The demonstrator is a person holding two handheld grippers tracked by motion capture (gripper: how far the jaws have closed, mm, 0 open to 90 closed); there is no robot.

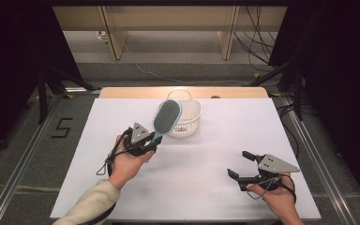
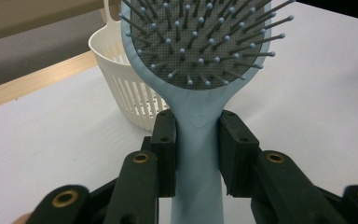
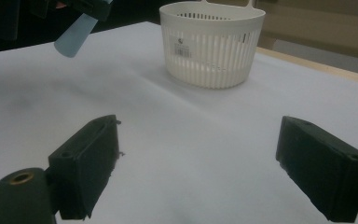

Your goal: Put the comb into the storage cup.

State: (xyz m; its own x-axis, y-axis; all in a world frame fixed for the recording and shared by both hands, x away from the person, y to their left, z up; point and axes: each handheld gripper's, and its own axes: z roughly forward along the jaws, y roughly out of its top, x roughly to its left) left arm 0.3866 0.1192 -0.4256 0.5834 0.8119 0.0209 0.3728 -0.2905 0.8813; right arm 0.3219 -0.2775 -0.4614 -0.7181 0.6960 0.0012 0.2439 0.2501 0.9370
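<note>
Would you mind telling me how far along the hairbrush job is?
Done: the left hand-held gripper has the blue hairbrush clamped by its handle, lifted beside the white basket. Left, probably: placing it inside. The right hand-held gripper waits open over the table.

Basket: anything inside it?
The white basket shows only its slatted inner wall in the right gripper view. In the high view the hairbrush head overlaps its left side; the bottom is hidden.

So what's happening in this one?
A person works at a white table with a gripper in each hand. The left gripper is shut on the handle of a light blue hairbrush, holding it up with its bristled head in front of a white slatted basket. The right gripper rests on the table nearer the person, fingers open and empty.
</note>
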